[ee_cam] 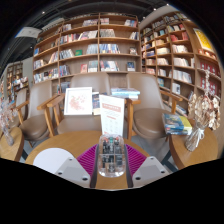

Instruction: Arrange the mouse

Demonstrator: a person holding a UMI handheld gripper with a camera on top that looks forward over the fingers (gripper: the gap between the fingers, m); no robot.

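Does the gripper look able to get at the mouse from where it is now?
Probably yes: the clear-shelled mouse already sits between the gripper fingers' pink pads, with nothing in the way. Whether both pads press on it isn't clear.

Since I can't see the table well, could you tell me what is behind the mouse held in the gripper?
The gripper is shut on the mouse. Behind it stand an upright sign card and the round wooden table; the tabletop directly behind the mouse is hidden.

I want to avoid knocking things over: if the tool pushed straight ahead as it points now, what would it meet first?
Probably the upright sign card standing on the table just beyond the tool, which is shut on the mouse. The chairs lie farther behind; depth is uncertain.
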